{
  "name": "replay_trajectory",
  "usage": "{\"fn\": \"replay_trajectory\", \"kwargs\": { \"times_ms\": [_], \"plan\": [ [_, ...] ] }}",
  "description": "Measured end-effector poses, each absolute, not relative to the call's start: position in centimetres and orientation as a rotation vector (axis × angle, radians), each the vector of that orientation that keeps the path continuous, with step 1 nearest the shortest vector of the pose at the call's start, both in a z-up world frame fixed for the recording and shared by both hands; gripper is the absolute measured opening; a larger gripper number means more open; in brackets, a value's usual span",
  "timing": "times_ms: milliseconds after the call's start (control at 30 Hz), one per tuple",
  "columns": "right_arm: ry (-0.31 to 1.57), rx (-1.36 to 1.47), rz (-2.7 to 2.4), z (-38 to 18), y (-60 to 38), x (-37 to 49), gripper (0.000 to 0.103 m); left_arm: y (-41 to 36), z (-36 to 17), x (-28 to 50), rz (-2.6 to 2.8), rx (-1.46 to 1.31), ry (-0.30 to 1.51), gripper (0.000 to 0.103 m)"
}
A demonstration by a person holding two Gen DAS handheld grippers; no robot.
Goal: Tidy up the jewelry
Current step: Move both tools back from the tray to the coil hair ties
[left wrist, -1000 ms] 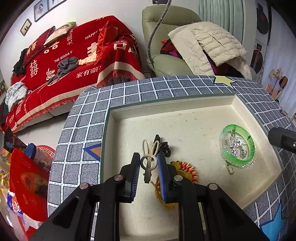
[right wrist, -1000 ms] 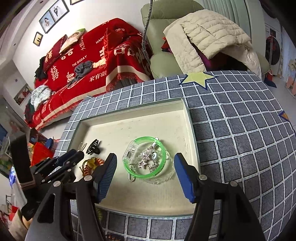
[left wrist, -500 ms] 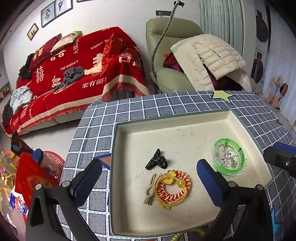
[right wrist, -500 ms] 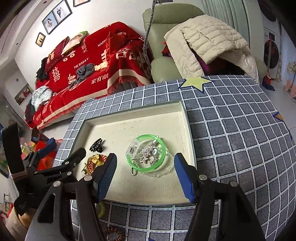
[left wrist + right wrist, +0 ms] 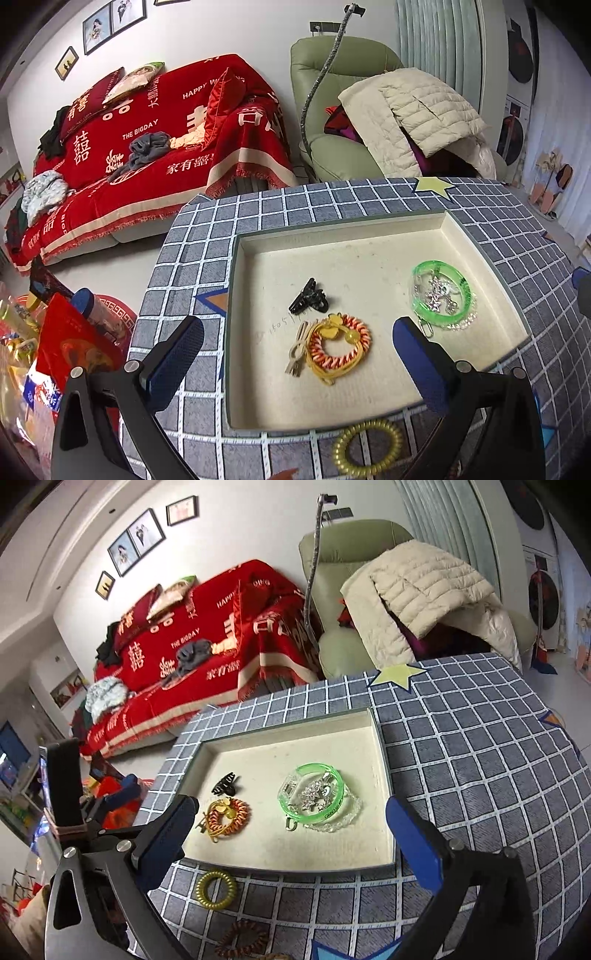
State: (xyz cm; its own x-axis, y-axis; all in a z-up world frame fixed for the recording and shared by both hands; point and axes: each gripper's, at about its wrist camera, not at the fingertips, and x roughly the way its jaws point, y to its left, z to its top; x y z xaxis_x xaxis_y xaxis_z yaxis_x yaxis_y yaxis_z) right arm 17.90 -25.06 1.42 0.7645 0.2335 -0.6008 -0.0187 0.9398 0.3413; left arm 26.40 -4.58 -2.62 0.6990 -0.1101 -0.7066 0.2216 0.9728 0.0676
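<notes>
Left wrist view: left gripper (image 5: 295, 354) spread wide and empty; ahead, in the tray (image 5: 491, 258), lie black claw clip (image 5: 309, 301), beige clip (image 5: 297, 354), hair ties (image 5: 341, 349), green bangle (image 5: 441, 293). Gold coil tie (image 5: 216, 890) and brown coil tie (image 5: 242, 938) lie unsorted beneath the right gripper (image 5: 291, 842), likewise wide and empty.

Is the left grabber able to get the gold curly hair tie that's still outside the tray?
Probably yes. The left gripper is open and holds nothing, and the gold spiral hair tie lies alone on the checked cloth, just in front of the tray rim. Nothing covers it.
</notes>
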Motion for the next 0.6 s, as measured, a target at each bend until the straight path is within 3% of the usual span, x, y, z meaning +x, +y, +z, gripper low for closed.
{"fn": "replay_trajectory", "kwargs": {
  "times_ms": [600],
  "plan": [
    [0.945, 0.263, 0.14, -4.1, -23.5, 12.3, 0.103, -2.6, -6.5, 19.4, -0.245, 0.11, 0.879, 0.103]
  ]
}}
